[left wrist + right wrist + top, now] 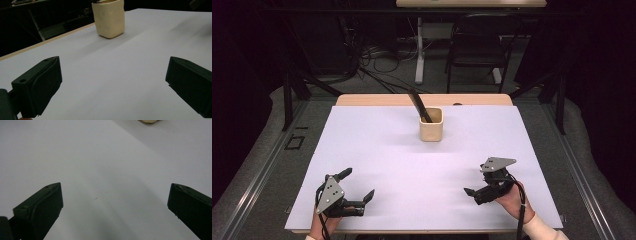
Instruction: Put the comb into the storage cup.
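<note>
My left tool (pixel 357 184) and right tool (pixel 475 186), both spread and empty, rest near the worktop's (pixel 377 145) front corners, well apart from the cream cup (pixel 431 125) near its back edge, whose dark stick (pixel 418 103), seemingly light and stiff, invites a pinch high on its shaft.

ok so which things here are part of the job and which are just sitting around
Part of the job:
cream cup
black tool leaning in it
left gripper, open
right gripper, open

Just around:
white table cover
black chair beyond the table
floor cables
</note>
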Available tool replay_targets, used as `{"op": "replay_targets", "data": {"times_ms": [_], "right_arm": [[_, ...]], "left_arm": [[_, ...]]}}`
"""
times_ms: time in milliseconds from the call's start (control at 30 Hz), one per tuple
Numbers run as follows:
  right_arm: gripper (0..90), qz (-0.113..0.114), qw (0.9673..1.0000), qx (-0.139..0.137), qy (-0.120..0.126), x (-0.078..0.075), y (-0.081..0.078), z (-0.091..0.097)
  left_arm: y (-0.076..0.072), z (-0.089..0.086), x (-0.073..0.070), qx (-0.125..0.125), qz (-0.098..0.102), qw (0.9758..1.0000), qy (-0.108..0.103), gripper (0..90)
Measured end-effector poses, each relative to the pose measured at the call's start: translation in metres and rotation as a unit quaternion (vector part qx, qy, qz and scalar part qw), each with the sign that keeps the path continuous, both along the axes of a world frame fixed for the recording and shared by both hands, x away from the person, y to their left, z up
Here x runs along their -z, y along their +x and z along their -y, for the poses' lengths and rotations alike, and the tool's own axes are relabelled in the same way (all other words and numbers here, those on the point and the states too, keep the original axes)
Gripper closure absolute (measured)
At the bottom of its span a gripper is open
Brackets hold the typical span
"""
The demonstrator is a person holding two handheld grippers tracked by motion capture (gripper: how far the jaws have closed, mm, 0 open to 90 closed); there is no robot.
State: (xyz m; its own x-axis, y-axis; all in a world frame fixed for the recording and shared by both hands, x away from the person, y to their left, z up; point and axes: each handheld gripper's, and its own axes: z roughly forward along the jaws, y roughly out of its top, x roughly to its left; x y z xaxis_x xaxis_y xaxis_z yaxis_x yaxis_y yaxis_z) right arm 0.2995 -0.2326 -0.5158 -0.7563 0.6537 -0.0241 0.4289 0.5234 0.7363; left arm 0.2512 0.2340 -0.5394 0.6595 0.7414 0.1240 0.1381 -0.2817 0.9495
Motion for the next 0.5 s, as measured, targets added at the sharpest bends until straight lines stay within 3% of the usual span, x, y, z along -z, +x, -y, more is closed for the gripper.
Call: {"op": "replay_targets", "data": {"times_ms": [100, 200, 500], "right_arm": [[0.0, 0.003, 1.0, 0.001, 0.002, 0.001, -0.005, 0.002], [0.0, 0.024, 0.9997, 0.01, 0.0, -0.001, -0.011, 0.003], [0.0, 0.019, 0.9997, 0.013, 0.007, 0.002, -0.021, 0.01]], "left_arm": [[0.0, 0.0, 0.0, 0.0, 0.0, 1.0, 0.0, 0.6], [0.0, 0.0, 0.0, -0.002, 0.0, 1.0, 0.0, 0.6], [0.0, 0.0, 0.0, -0.003, -0.001, 1.0, 0.001, 0.6]]}}
